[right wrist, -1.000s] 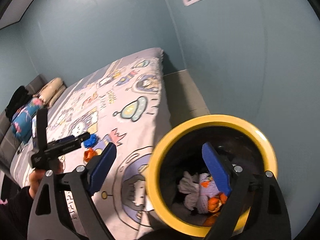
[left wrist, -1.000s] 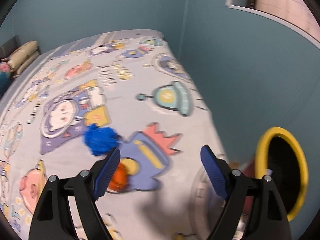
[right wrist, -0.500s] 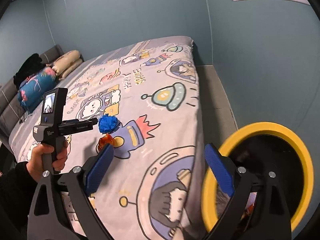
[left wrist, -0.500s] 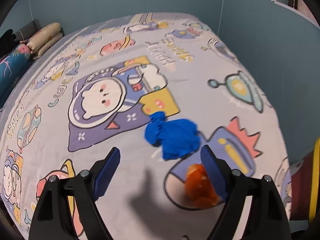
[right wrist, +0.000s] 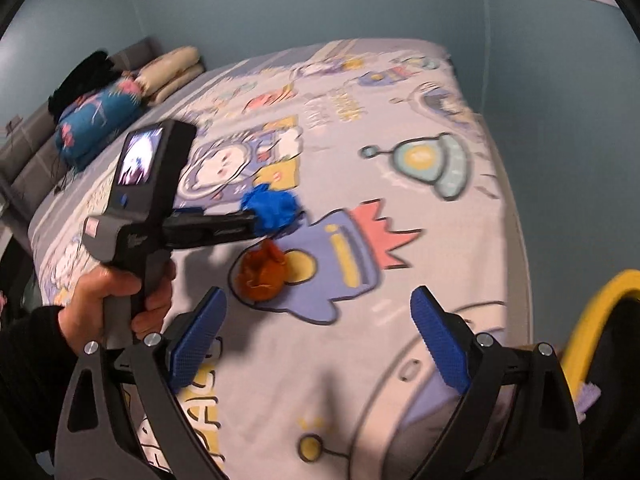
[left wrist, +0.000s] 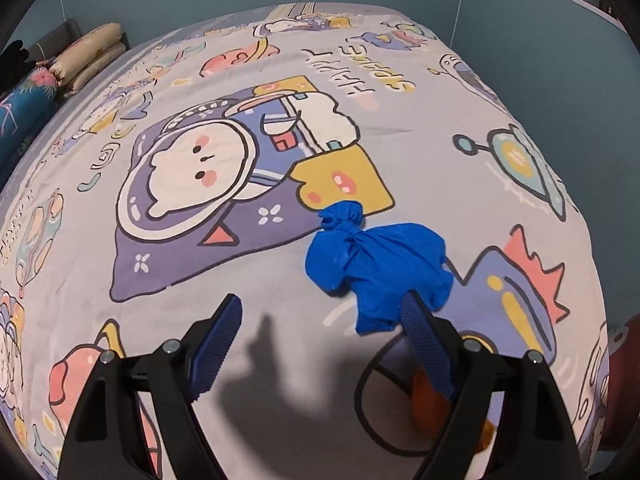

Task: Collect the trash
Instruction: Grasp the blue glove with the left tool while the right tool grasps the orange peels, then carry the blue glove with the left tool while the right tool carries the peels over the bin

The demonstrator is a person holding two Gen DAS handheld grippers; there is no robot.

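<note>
1. Two pieces of trash lie on the bed: a blue wad (left wrist: 380, 268) and an orange wad (right wrist: 262, 274), close together near the bed's right-hand edge. We take the blue wad as our landmark.
2. To the left of the blue wad, our left gripper (left wrist: 320, 322) points steeply down at the bedspread with its jaws wide apart and nothing between them. One fingertip (left wrist: 408, 304) overlaps the wad's near edge in the wrist view; we cannot tell whether it touches. We judge the jaws are spread so they can straddle the wad.
3. Just nearer us than the blue wad sits the orange wad, partly hidden behind that same finger in the left wrist view.
4. Nearer still and to the right, our right gripper (right wrist: 320, 332) hangs above the bedspread, jaws wide and empty, probably lining up on the orange wad.
5. Far right of the blue wad, past the bed's edge, stands a yellow-rimmed bin (right wrist: 596, 312), kept close for dropping trash.
6. Under everything lies a soft cartoon-printed bedspread (left wrist: 200, 280); pillows (right wrist: 168, 72) sit far left, and blue-grey walls (right wrist: 320, 0) enclose the room.
</note>
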